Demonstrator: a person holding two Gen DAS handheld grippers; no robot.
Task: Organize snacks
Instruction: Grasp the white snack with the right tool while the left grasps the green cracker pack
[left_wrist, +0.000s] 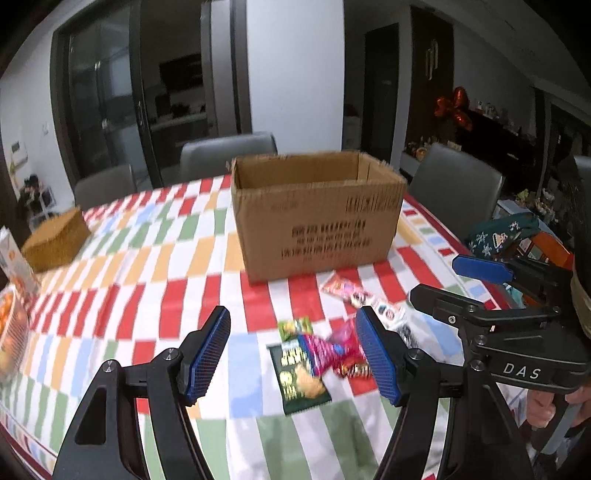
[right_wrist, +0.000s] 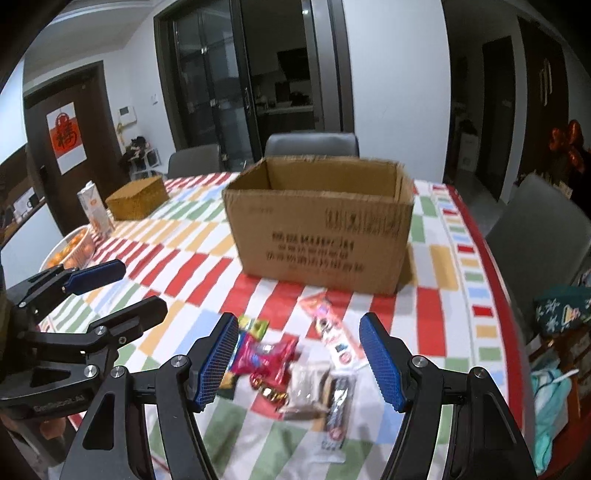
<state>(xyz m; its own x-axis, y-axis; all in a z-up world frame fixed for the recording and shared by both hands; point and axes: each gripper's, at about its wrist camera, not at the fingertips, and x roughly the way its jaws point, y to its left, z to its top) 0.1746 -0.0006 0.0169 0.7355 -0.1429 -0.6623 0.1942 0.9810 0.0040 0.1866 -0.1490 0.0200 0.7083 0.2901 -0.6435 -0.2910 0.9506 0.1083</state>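
Note:
An open cardboard box (left_wrist: 317, 218) stands on the chequered tablecloth; it also shows in the right wrist view (right_wrist: 321, 236). Several snack packets lie in front of it: a dark green chip bag (left_wrist: 299, 376), a pink packet (left_wrist: 325, 350) (right_wrist: 269, 354), a long white and red packet (right_wrist: 332, 332), a clear brownish packet (right_wrist: 306, 387) and a dark bar (right_wrist: 338, 406). My left gripper (left_wrist: 295, 354) is open and empty above the green bag. My right gripper (right_wrist: 299, 362) is open and empty above the pile, and shows at the right of the left wrist view (left_wrist: 454, 284).
A woven brown box (right_wrist: 136, 201), a juice carton (right_wrist: 95, 212) and a bowl of oranges (right_wrist: 70, 251) stand at the table's left. Grey chairs (right_wrist: 312, 144) ring the table. A chair at the right (right_wrist: 543, 236) holds bags (right_wrist: 561, 306).

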